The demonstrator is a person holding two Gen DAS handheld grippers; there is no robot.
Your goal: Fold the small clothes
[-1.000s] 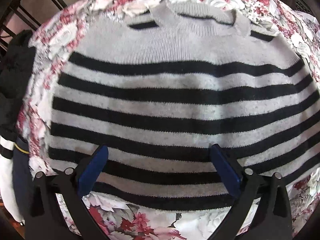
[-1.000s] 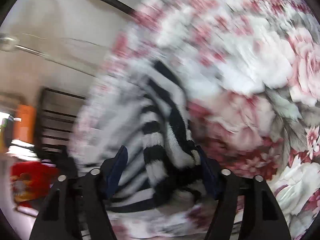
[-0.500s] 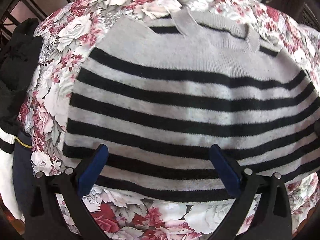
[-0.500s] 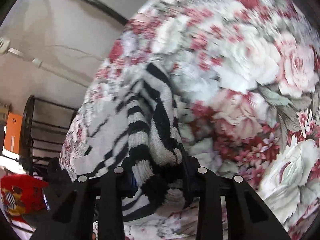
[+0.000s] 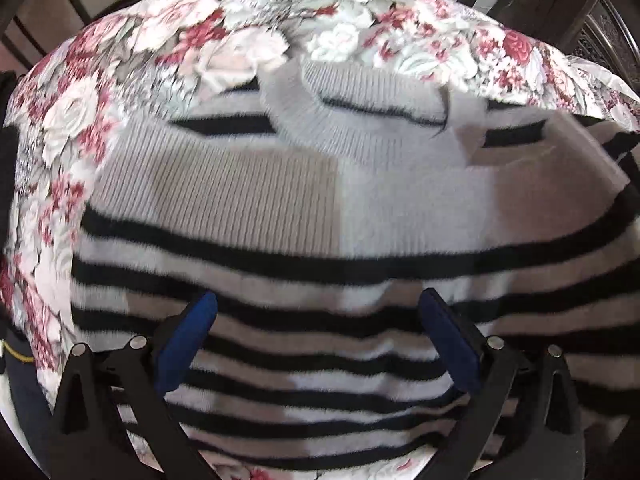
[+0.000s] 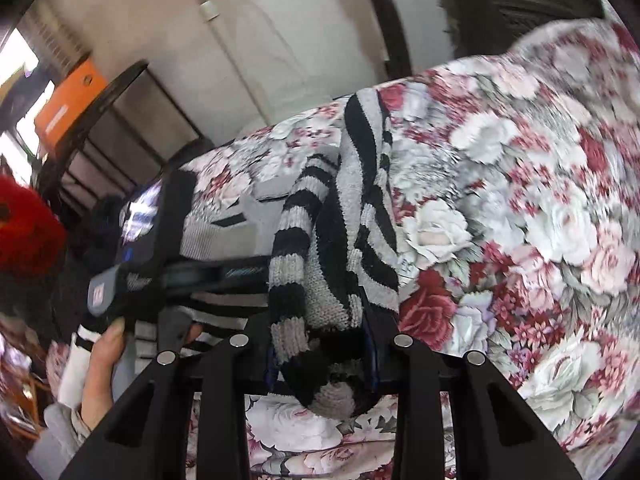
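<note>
While my right gripper (image 6: 320, 356) has just clamped onto the bunched sleeve (image 6: 316, 264), striped sweater (image 5: 280, 208) flat on flowered cloth (image 5: 120, 80) under my left gripper (image 5: 316, 344), its jaws apart, nothing between them

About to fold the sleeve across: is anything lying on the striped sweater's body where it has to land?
Nothing visible does. The right gripper is shut on the grey-and-black striped knit sweater's sleeve. The sweater body lies flat on the floral cloth; only the open left gripper hangs above its lower stripes.
</note>
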